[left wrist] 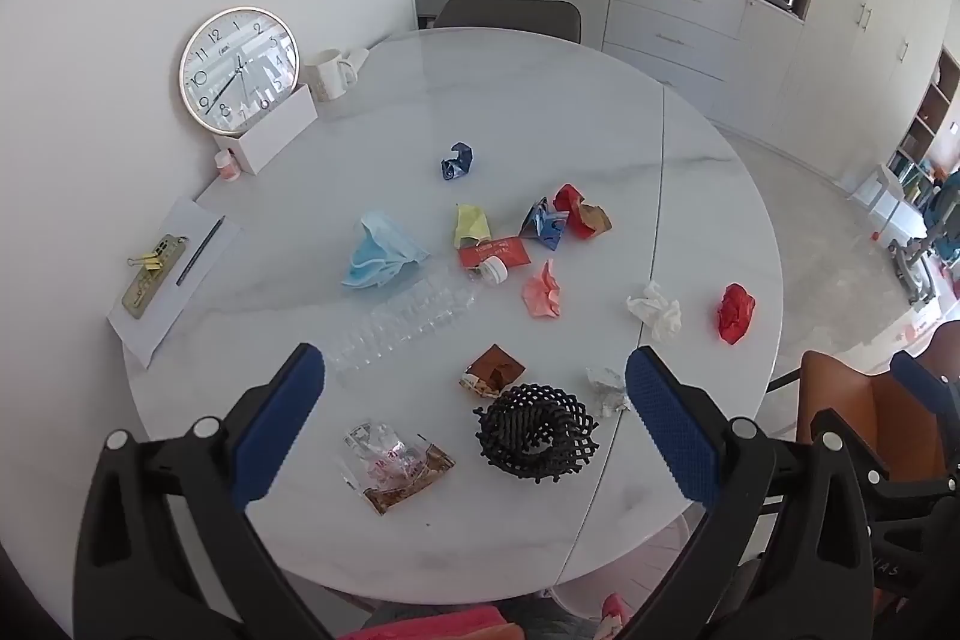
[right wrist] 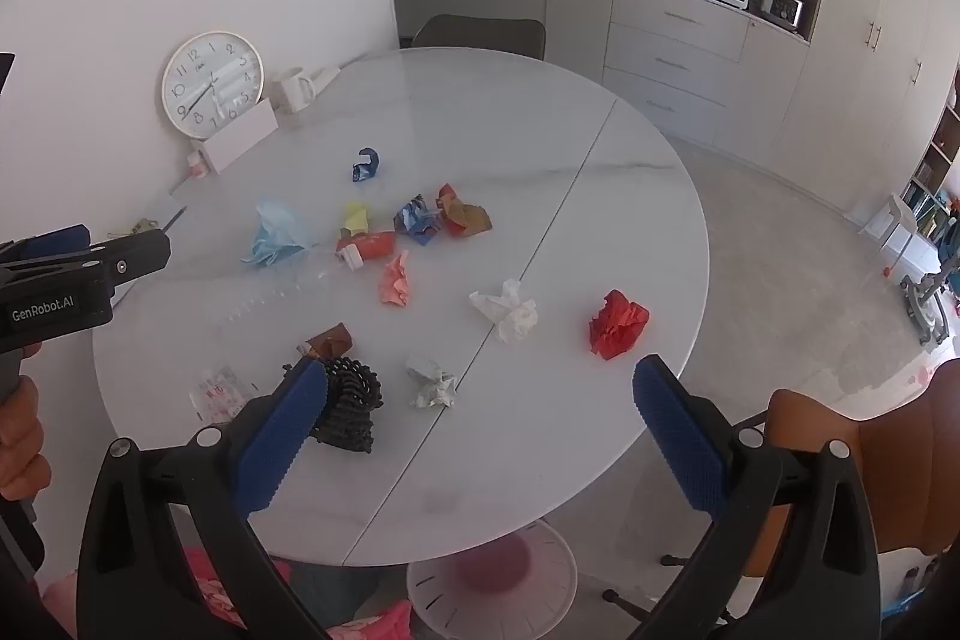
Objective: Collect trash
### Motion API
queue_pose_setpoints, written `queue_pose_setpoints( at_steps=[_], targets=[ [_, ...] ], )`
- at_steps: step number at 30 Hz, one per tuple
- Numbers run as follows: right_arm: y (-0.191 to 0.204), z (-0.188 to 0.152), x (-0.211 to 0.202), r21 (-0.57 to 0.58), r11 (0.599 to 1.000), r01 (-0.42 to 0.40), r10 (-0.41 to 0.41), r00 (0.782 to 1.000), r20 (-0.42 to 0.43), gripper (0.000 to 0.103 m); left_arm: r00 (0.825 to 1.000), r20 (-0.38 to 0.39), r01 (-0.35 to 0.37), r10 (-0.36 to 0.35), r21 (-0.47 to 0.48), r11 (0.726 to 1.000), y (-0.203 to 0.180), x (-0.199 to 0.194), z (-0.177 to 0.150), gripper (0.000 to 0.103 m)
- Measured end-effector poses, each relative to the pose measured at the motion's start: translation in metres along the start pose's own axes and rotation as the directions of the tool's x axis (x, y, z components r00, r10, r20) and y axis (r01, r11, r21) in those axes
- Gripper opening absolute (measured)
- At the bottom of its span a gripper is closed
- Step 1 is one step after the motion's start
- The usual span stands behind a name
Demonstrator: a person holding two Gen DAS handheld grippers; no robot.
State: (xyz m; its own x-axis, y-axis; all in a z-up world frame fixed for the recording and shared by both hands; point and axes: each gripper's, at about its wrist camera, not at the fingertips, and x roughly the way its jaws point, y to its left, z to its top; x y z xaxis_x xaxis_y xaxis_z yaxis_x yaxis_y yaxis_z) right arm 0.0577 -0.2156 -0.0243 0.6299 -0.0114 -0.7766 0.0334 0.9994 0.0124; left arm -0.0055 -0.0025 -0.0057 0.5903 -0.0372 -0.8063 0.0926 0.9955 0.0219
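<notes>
2 grippers hang above the round table (left wrist: 690,148), both spread wide and holding nothing: left gripper (left wrist: 474,418) over the black mesh (left wrist: 537,433), right gripper (right wrist: 480,415) over the crumpled foil (right wrist: 432,382).

Crumpled wrappers (left wrist: 567,220), blue mask (left wrist: 381,253) and tissue (right wrist: 505,310) strewn mid-table

- Left tool (left wrist: 474,424): black plastic arms, silver screws, blue knurled pads (left wrist: 279,430).
- Right tool (right wrist: 480,436): the same black frame and blue pads.
- White "GenRobot.AI" lettering on the left tool's side; bare skin on the hand (right wrist: 21,436) beneath.
</notes>
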Motion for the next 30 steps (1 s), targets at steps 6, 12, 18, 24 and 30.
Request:
queue_pose_setpoints(
  at_steps=[6, 12, 18, 24, 30],
  targets=[
    [0.0003, -0.0012, 0.002, -0.004, 1.0, 0.002, -0.002, 1.0, -0.007, 0.101, 1.0, -0.005, 0.001, -0.001, 0.002, 1.0, -0.0002, 0.0019, -0.0016, 0.097],
    [0.0012, -0.0007, 0.0046, -0.009, 1.0, 0.004, -0.004, 1.0, -0.012, 0.101, 1.0, -0.008, 0.005, -0.005, -0.002, 1.0, 0.0033, 0.0027, -0.0012, 0.097],
    [0.0019, -0.0002, 0.0044, -0.009, 1.0, 0.006, -0.006, 1.0, -0.012, 0.101, 1.0, -0.015, 0.006, -0.006, 0.001, 1.0, 0.004, 0.0043, -0.0001, 0.097],
    [0.0028, -0.0014, 0.005, -0.012, 1.0, 0.006, -0.007, 1.0, -0.017, 0.101, 1.0, -0.017, 0.009, -0.009, 0.0, 1.0, 0.0048, 0.0045, 0.0, 0.097],
    [0.0047, -0.0034, 0.0075, -0.019, 1.0, 0.007, -0.007, 1.0, -0.023, 0.101, 1.0, -0.019, 0.009, -0.009, 0.0, 1.0, 0.0047, 0.0051, -0.0012, 0.097]
  ],
)
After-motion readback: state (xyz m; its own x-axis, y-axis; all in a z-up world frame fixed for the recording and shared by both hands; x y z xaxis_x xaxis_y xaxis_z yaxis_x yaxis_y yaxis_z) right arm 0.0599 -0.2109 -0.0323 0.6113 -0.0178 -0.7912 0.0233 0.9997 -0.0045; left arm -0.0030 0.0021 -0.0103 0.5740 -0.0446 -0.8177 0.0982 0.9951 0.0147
